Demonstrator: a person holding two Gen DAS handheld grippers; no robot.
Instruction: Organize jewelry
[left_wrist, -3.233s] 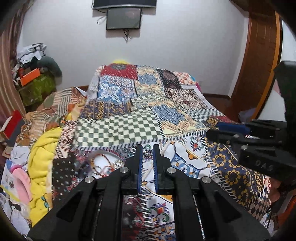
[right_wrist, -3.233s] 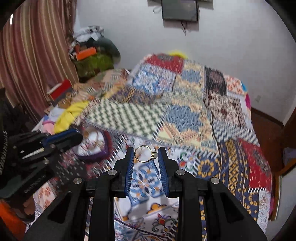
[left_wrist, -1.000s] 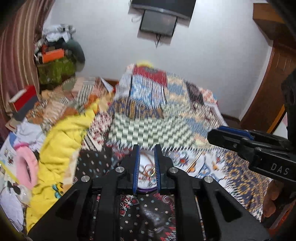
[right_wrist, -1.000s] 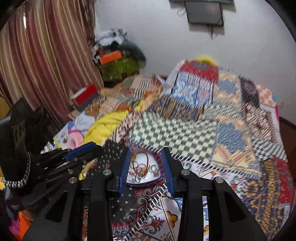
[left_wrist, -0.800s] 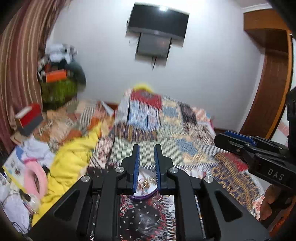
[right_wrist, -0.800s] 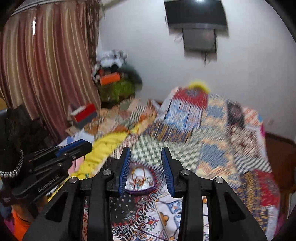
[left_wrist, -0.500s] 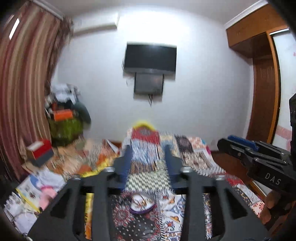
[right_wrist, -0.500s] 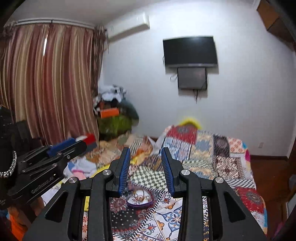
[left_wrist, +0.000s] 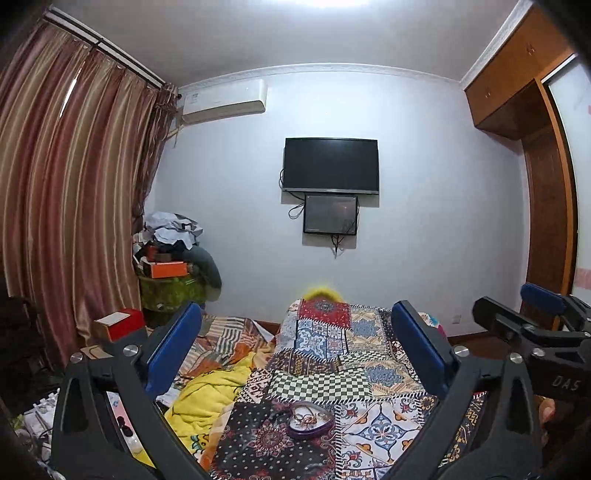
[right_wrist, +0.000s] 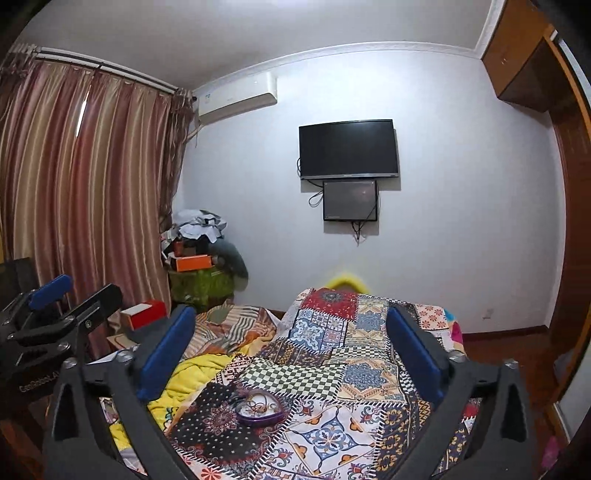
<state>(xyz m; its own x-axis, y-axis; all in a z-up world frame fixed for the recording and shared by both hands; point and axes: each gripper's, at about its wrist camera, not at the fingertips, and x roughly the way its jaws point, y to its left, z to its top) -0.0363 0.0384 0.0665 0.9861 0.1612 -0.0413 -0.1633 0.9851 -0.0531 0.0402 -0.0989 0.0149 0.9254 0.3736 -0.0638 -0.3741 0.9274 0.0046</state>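
A heart-shaped dish (left_wrist: 309, 424) sits on the near part of the quilt (left_wrist: 325, 354), with jewelry (right_wrist: 258, 400) inside it. A blanket (left_wrist: 207, 395) lies left of the dish. On the far wall, a television (left_wrist: 331, 165) hangs above a smaller screen (left_wrist: 330, 214).

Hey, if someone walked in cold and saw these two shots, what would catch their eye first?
Probably the loud patchwork bedspread filling the middle, with a small purple heart-shaped dish of tangled jewelry on its near end. Next, the left gripper and right gripper, both wide open and empty, framing the black TV on the far wall.
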